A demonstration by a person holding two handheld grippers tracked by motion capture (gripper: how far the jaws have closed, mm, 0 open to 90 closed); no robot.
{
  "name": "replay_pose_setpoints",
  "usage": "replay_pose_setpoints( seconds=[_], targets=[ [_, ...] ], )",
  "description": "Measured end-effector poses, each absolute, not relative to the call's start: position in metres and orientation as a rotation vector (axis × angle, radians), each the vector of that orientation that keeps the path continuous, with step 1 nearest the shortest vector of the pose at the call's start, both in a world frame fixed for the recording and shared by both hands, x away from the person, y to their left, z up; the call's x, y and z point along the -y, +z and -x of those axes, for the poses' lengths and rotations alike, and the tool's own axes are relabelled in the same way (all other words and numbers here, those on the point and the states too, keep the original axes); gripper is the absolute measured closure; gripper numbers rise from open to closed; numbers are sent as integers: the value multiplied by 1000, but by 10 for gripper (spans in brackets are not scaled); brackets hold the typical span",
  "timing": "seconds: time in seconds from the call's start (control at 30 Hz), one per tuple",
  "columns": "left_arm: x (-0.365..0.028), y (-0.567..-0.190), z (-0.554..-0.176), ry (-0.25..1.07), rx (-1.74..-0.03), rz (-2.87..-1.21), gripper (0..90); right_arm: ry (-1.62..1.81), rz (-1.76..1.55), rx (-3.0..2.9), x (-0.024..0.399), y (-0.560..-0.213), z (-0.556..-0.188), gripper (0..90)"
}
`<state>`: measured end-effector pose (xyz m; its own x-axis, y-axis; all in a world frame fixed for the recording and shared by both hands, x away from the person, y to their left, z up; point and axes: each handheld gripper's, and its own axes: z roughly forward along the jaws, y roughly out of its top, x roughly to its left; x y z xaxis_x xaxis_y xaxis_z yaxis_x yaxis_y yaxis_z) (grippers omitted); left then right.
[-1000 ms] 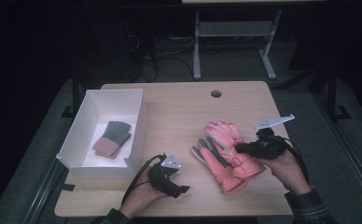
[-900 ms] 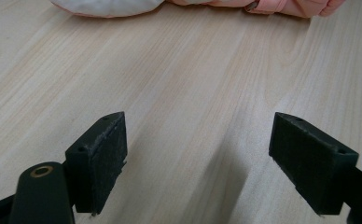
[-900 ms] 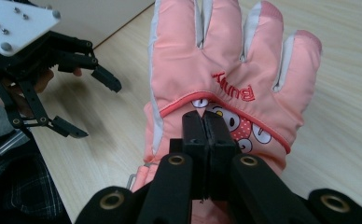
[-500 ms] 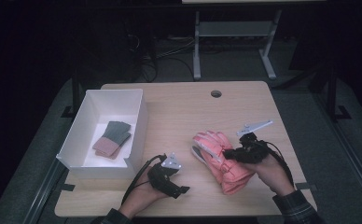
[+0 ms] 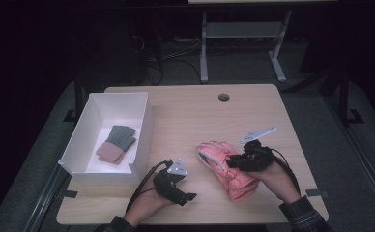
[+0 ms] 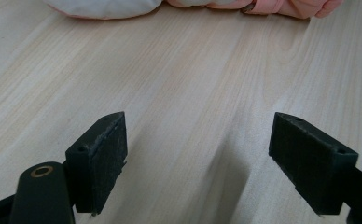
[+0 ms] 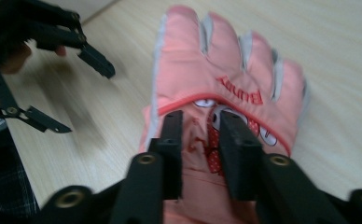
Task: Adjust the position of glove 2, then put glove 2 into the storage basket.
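A pink glove [image 5: 224,169] with grey trim lies on the wooden table [image 5: 190,116], right of centre. In the right gripper view the glove [image 7: 226,79] lies flat with its fingers pointing away. My right gripper [image 5: 235,162] [image 7: 201,116] hovers low over its cuff end. Its jaws have just been opening and now stand slightly apart, with pink fabric showing in the gap. My left gripper [image 5: 188,197] [image 6: 202,140] rests near the front edge, wide open over bare wood. The glove's edge [image 6: 281,5] lies beyond it. The left gripper [image 7: 83,98] also appears in the right gripper view, left of the glove.
A white box [image 5: 144,128] stands at the table's left and holds a folded green and brown piece [image 5: 115,145]. A round cable hole [image 5: 223,97] sits near the far edge. A metal stand [image 5: 243,43] is on the floor behind the table.
My right gripper has moved left and down onto the pink glove, and its jaws have parted. The glove now lies more gathered than spread. The left gripper has stayed put.
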<state>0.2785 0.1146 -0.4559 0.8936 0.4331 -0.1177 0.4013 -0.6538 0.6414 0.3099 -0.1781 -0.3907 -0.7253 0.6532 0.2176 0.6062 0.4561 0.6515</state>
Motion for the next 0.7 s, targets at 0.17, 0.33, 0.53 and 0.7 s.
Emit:
replay_pose_setpoints(
  seconds=[0.17, 0.33, 0.53, 0.7],
  targets=[
    [-115, -455, -278, 65, -611, -2336, 232, 1222, -1105, -2524, 197, -380, -307, 708],
    [-116, -453, -276, 61, -618, -2316, 391, 1242, -1071, -2472, 220, -382, -306, 899],
    [-118, -448, -276, 37, -620, -2310, 754, 1212, -1114, -2455, 246, -400, -306, 900],
    [-119, -442, -277, 19, -619, -2300, 896, 1202, -1147, -2468, 260, -415, -303, 899]
  ],
)
